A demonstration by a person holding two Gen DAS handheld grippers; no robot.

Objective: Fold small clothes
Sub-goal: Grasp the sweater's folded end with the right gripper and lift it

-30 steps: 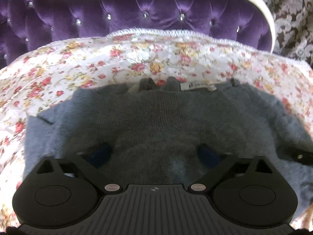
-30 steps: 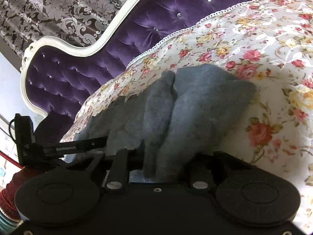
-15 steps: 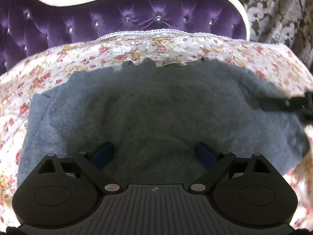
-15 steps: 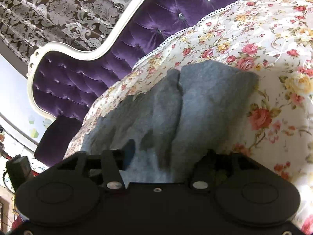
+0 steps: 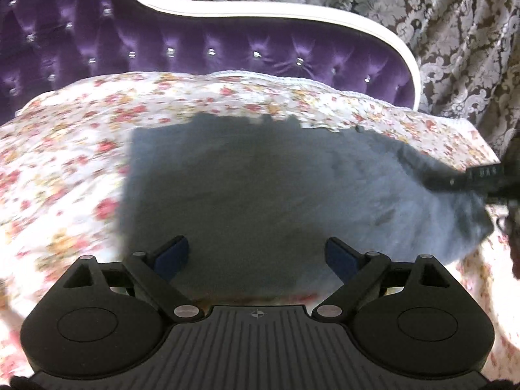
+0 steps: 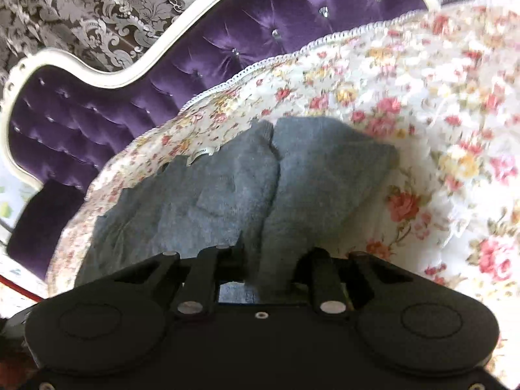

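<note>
Grey knit of the sweater [image 5: 247, 195] now lies flat ahead of my left gripper [image 5: 256, 260], whose blue pads [image 5: 172, 256] stand wide apart above it; a second ago they sat sunk in it. Its long axis runs left to right, neckline edge away from me. My right gripper [image 6: 269, 269] still pinches a sweater fold on the floral bedspread [image 5: 65, 162].
</note>
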